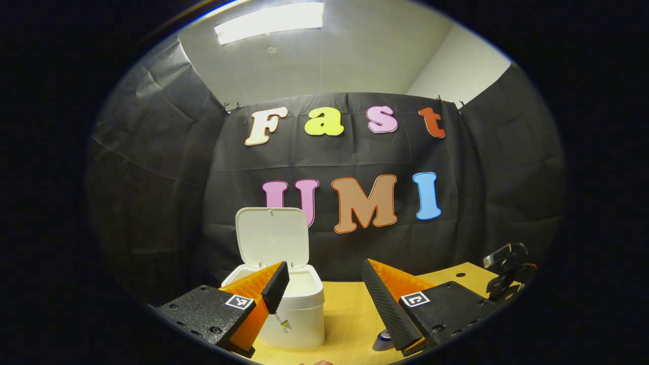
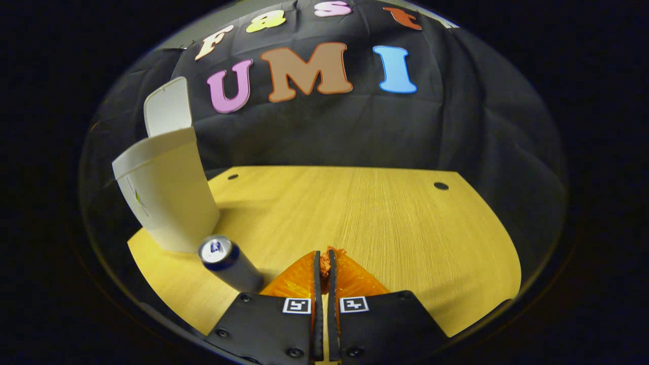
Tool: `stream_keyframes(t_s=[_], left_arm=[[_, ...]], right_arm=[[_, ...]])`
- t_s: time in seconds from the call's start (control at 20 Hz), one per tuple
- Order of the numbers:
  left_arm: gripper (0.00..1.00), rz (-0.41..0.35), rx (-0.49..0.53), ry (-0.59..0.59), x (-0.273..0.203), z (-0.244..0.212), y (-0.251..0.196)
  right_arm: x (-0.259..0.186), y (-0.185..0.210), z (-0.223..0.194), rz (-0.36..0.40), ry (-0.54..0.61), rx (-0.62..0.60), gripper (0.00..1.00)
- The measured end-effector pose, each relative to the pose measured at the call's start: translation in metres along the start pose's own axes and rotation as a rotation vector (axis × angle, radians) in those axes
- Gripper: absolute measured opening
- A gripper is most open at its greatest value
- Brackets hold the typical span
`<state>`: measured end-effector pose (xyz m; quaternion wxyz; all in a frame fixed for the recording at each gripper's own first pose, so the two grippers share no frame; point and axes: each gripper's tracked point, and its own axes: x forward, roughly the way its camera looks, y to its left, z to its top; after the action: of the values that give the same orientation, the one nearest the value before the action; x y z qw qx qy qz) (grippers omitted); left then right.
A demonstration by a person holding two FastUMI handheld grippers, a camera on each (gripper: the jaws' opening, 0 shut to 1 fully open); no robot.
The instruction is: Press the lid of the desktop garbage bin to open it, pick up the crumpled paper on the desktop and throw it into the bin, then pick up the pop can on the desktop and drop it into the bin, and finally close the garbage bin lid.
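Bin [image 1: 291, 309] stands on the counter [image 2: 365, 223] with its lid [image 1: 273, 237] tipped up, wide open. Left claw [image 1: 324, 289] hovers released just in front of it. Right claw [image 2: 323, 263] is clenched (something crumpled and orange peeks between the tips), pop can [image 2: 228, 263] upright just beside the bin.

I see a wooden desktop [image 2: 385, 223] with a pale yellow grain running away from me, its far edge curved and meeting the black cloth wall [image 2: 456, 121]. Two small dark holes [image 2: 440, 186] sit near that far edge, one toward each corner. Above the cloth, a white ceiling [image 1: 365, 56] carries a bright rectangular light panel [image 1: 268, 21]. At the desktop's right end sits a dark clamp-like fixture [image 1: 508, 271] (too blurred for me to make out further).
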<state>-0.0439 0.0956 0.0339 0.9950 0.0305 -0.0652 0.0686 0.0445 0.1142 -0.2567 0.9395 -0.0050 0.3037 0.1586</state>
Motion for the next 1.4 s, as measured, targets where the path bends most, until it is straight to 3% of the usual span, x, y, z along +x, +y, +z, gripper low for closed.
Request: stream_keyframes(t_s=[0.25, 0.65, 1.1, 1.4], left_arm=[[0.89, 0.024, -0.01, -0.002, -0.002, 0.0, 0.017], [0.89, 0.11, -0.003, 0.028, -0.009, -0.016, 0.074], [0.9, 0.218, 0.005, 0.066, -0.017, -0.034, 0.144], [0.93, 0.29, -0.001, 0.098, -0.03, -0.047, 0.181]], right_arm=[[-0.018, 0.044, 0.071, 0.083, -0.127, -0.009, 0.06], [-0.015, 0.143, 0.145, 0.246, -0.237, -0.055, 0.06], [0.003, 0.274, 0.179, 0.422, -0.274, -0.136, 0.06], [0.018, 0.332, 0.178, 0.484, -0.26, -0.186, 0.06]])
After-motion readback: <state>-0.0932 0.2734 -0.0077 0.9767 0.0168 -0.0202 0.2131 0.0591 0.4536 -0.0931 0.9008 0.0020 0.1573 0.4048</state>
